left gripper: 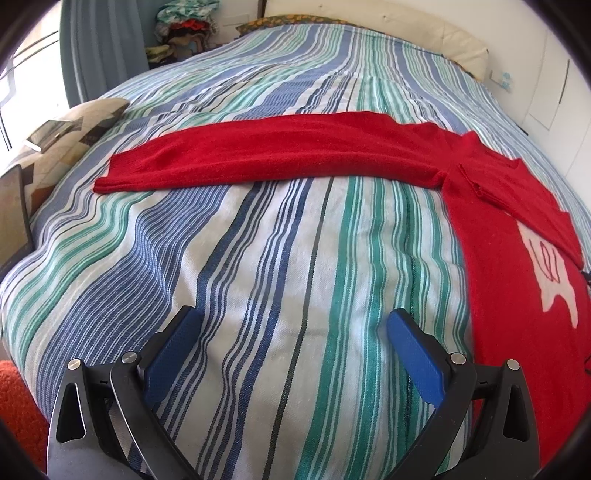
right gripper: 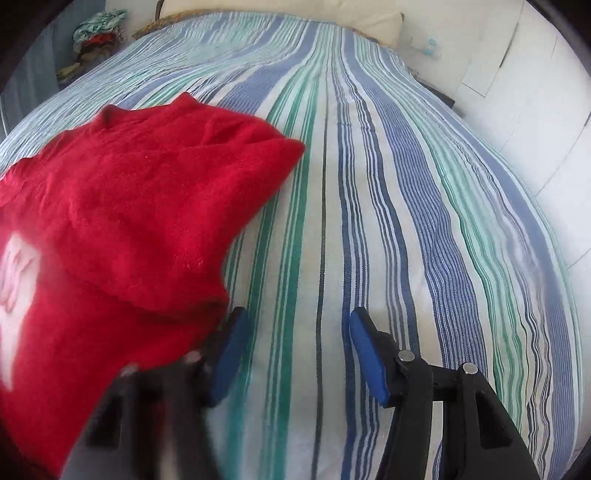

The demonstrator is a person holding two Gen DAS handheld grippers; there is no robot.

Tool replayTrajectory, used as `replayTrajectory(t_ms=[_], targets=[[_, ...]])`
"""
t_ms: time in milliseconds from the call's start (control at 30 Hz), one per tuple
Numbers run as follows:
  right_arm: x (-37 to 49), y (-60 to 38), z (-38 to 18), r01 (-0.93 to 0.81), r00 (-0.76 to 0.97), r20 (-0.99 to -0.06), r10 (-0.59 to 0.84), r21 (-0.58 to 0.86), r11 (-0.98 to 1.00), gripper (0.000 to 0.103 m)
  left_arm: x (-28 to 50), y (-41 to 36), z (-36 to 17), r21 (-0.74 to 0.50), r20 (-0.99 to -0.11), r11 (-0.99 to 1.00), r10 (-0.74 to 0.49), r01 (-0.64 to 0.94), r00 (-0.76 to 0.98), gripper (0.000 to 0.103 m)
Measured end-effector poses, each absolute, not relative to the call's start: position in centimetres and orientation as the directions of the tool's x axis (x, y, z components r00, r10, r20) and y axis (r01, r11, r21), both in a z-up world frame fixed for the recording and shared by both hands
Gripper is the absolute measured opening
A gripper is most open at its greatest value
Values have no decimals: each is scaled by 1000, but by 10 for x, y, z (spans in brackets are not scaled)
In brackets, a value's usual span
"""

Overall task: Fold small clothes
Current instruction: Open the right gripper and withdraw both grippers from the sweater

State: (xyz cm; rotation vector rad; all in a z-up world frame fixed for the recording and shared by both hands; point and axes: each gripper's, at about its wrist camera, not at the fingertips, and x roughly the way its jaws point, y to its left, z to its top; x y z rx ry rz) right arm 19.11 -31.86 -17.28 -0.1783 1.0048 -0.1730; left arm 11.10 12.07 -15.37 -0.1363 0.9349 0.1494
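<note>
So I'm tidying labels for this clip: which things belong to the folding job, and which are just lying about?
For the job: red sweater, left tongs, right tongs, striped bedspread.
Lying about: clothes pile, patterned cushion, laptop, orange rug.

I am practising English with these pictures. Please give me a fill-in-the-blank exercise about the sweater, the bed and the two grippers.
1. The sweater lying on the striped bedspread is ____ in colour.
2. In the left wrist view, one long ____ of the sweater stretches out flat to the left.
3. The left gripper and the right gripper both have their jaws ____.
4. The pads on the fingers are ____ in colour.

Missing words: red; sleeve; open; blue
</note>
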Motion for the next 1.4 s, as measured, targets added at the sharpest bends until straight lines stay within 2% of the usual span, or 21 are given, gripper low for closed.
replayTrajectory(t_ms=[100,167,300,367,433,467,533,667,767,867,1000,1067,1233,1400], targets=[[175,-326,-157,74,536,-817,-214,-207,976,56,110,121,-151,-62,-806,982,55,-177,589,102],[156,-327,-139,52,553,-818,-158,-155,987,56,108,123,-148,-85,-803,980,38,-178,595,102],[90,-322,-92,-97,580,-814,28,-35,995,58,106,127,-143,-127,-801,975,6,-180,598,101],[46,-319,-59,-184,596,-798,91,-25,983,58,102,126,-135,-147,-796,976,-19,-161,606,101],[8,-311,-25,-249,617,-774,141,-22,968,67,94,117,-119,-159,-773,981,-55,-109,632,101],[-9,-309,-12,-273,616,-770,169,-8,962,77,90,110,-110,-160,-759,985,-77,-70,646,101],[-32,-301,1,-309,588,-777,224,40,950,79,80,89,-94,-161,-735,987,-135,23,665,101],[-37,-269,-27,-296,544,-791,280,132,946,79,57,37,-85,-206,-736,955,-294,212,610,101],[-22,-240,-68,-269,525,-777,348,236,934,79,46,3,-103,-222,-775,926,-358,306,521,101],[-3,-217,-106,-223,492,-776,394,325,919,79,43,-15,-132,-182,-842,917,-332,356,424,101],[0,-206,-156,-153,412,-858,307,267,952,78,28,-20,-135,-94,-856,909,-282,406,434,101],[-7,-211,-165,-118,414,-871,265,237,964,76,22,-17,-126,-105,-837,909,-300,403,459,101],[-21,-226,-130,-89,605,-764,225,216,972,76,26,3,-108,-149,-784,935,-310,321,538,101],[-17,-238,-125,-33,652,-737,178,207,978,76,40,37,-124,-226,-802,959,-282,169,527,101]])
